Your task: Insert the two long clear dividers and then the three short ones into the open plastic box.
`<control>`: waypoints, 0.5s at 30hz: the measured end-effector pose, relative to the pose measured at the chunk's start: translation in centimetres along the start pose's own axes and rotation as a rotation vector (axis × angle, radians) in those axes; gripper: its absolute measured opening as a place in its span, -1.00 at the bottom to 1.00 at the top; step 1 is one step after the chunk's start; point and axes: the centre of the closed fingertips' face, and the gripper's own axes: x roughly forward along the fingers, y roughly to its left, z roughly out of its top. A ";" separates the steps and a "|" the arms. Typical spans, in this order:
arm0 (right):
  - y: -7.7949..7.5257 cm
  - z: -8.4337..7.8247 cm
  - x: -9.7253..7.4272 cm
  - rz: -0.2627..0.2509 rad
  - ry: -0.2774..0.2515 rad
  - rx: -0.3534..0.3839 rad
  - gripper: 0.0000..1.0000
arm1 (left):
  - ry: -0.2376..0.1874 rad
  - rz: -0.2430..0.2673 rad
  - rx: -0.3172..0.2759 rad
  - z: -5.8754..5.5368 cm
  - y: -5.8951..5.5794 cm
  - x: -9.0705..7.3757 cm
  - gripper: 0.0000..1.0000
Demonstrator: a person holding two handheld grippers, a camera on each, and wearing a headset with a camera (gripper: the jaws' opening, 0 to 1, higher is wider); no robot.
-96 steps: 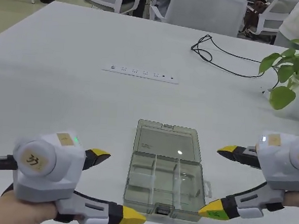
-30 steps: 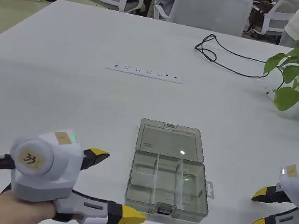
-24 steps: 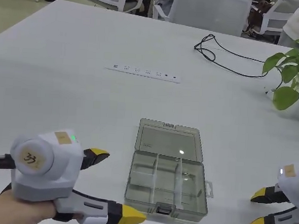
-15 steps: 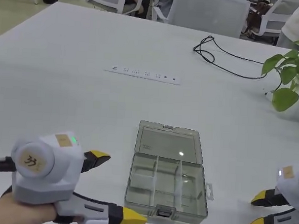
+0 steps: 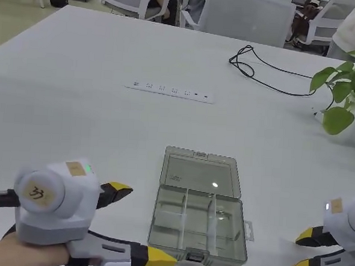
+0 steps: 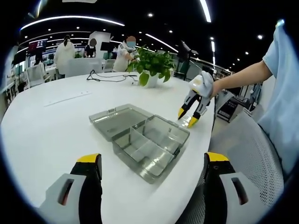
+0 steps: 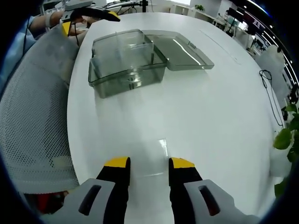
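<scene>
The clear plastic box (image 5: 155,219) sits near the table's front edge, with its lid (image 5: 201,170) lying flat behind it. Clear dividers (image 5: 183,215) stand upright inside and split it into compartments. My left gripper (image 5: 138,227) hovers just left of the box, jaws wide open and holding nothing. My right gripper (image 5: 304,252) is well off to the box's right near the table edge, jaws a little apart and holding nothing. The left gripper view looks over the box (image 6: 149,149) toward the right gripper (image 6: 190,109). In the right gripper view the box (image 7: 124,70) is far ahead.
A white power strip (image 5: 170,90) lies mid-table. A black cable (image 5: 260,69) loops at the back right. A leafy plant (image 5: 349,89) stands at the right edge. Office chairs line the far side. The table's front edge is close to both grippers.
My right gripper has drawn away from the box's right side, to the right and toward the table edge, and its jaws have narrowed. The left gripper has held still.
</scene>
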 end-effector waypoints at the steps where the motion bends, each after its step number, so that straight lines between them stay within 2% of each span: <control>1: 0.0 0.1 0.0 -0.001 -0.001 -0.003 -0.33 | 0.000 0.002 -0.002 0.0 0.0 0.0 0.84; 11: -0.1 1.6 -0.4 -0.025 -0.049 -0.004 -0.34 | -0.017 0.008 -0.048 -0.2 0.4 -0.3 0.81; 15: -0.1 2.1 -0.6 -0.032 -0.062 -0.007 -0.35 | -0.018 0.007 -0.047 -0.1 0.4 -0.2 0.80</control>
